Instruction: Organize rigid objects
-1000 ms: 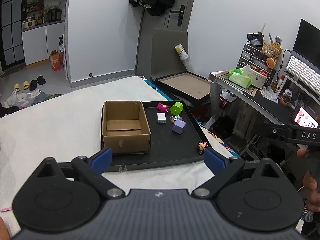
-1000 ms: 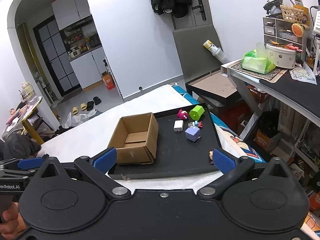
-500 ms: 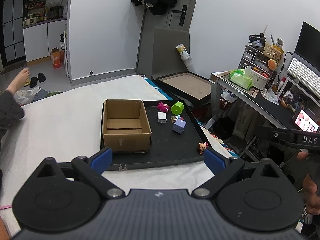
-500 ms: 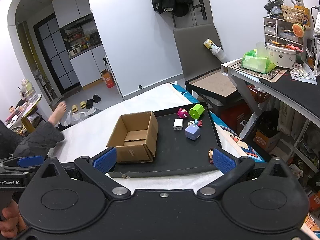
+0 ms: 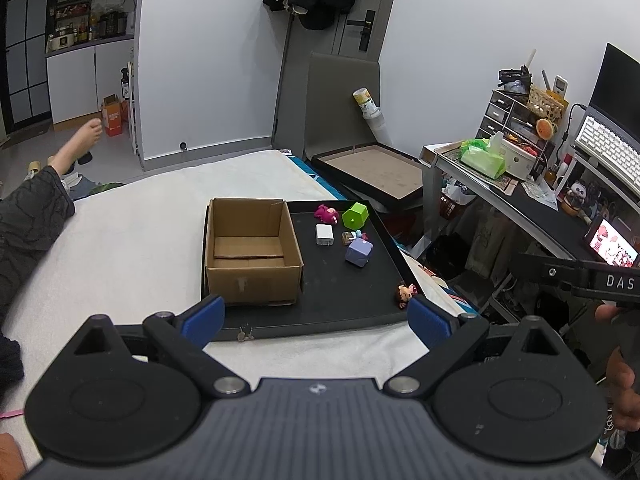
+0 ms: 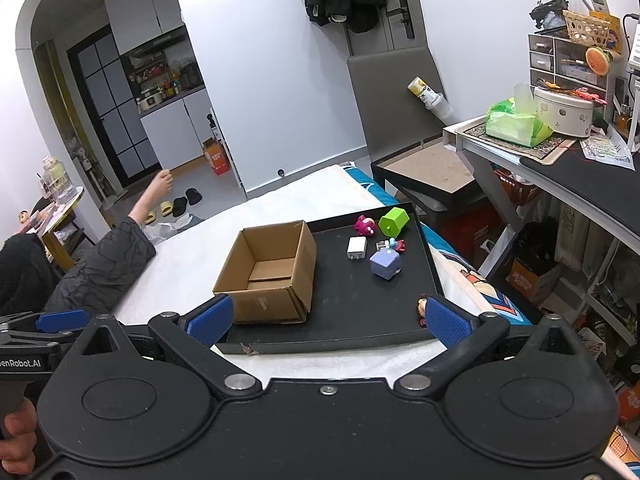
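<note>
An open, empty cardboard box [image 5: 252, 252] [image 6: 272, 272] stands on the left of a black tray [image 5: 344, 300] [image 6: 360, 312] on a white bed. Beside it lie a pink toy [image 5: 326, 213] [image 6: 365, 225], a green block [image 5: 355, 216] [image 6: 394, 221], a white charger [image 5: 324, 234] [image 6: 357, 248], a small figure [image 5: 354, 237] [image 6: 394, 245], a lilac cube [image 5: 359, 253] [image 6: 385, 264] and a little doll [image 5: 405, 293] [image 6: 422, 305] at the tray's near right corner. My left gripper [image 5: 316, 316] and right gripper [image 6: 326, 316] are both open and empty, held in front of the tray's near edge.
A person's arm and hand [image 5: 60, 168] [image 6: 132, 224] reach over the bed's left side. A desk [image 5: 520, 200] [image 6: 560, 168] with clutter stands on the right. A second flat tray [image 5: 372, 168] leans behind the bed. The right gripper shows at the left wrist view's right edge [image 5: 580, 276].
A person's arm has come into view at the left and stretched out toward the far floor. Both grippers have stayed nearly still, open.
</note>
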